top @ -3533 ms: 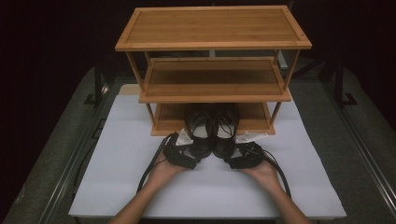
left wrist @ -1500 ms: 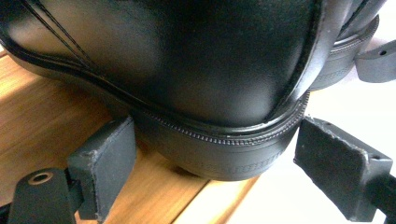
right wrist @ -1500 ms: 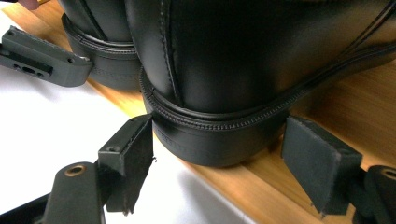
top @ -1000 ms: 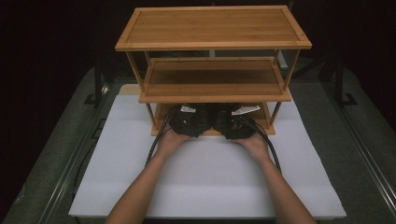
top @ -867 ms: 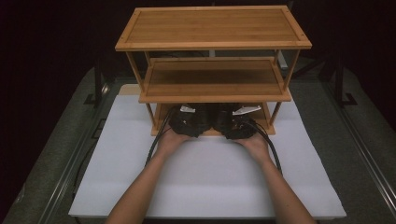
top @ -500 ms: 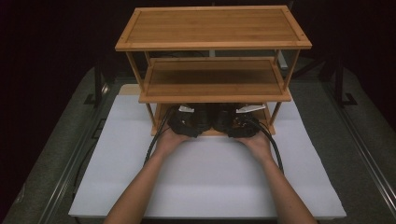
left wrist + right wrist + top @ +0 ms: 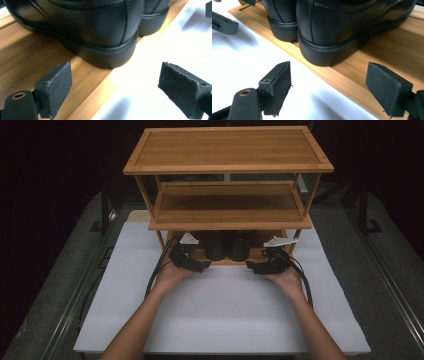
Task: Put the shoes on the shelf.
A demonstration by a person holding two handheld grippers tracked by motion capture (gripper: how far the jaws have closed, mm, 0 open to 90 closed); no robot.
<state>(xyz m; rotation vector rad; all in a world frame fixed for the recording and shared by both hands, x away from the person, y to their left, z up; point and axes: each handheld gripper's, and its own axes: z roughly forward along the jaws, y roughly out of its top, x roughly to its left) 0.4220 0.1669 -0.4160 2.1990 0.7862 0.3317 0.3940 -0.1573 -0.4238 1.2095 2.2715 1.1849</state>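
Two black leather shoes stand side by side, heels toward me, on the bottom shelf (image 7: pixel 30 55) of a bamboo rack (image 7: pixel 227 215): the left shoe (image 7: pixel 216 245) (image 7: pixel 100 27) and the right shoe (image 7: pixel 240 246) (image 7: pixel 347 27). My left gripper (image 7: pixel 202 265) (image 7: pixel 120 92) is open just short of the left heel, with nothing between its pads. My right gripper (image 7: pixel 255 266) (image 7: pixel 332 90) is open in front of the right heel; its jaws have just been opening and nothing is between them. The shelf's front edge (image 7: pixel 352 82) lies under both.
The three-tier rack stands on a white mat (image 7: pixel 225 320) over a grey table (image 7: pixel 380 270). Its middle shelf (image 7: pixel 230 205) and top shelf (image 7: pixel 227 150) are bare. Cables trail back from both grippers along the person's forearms. Dark surroundings ring the table.
Both hands have drawn back from under the rack and apart from the heels. The shoes, on the mat several seconds ago, now stand on the bottom shelf.
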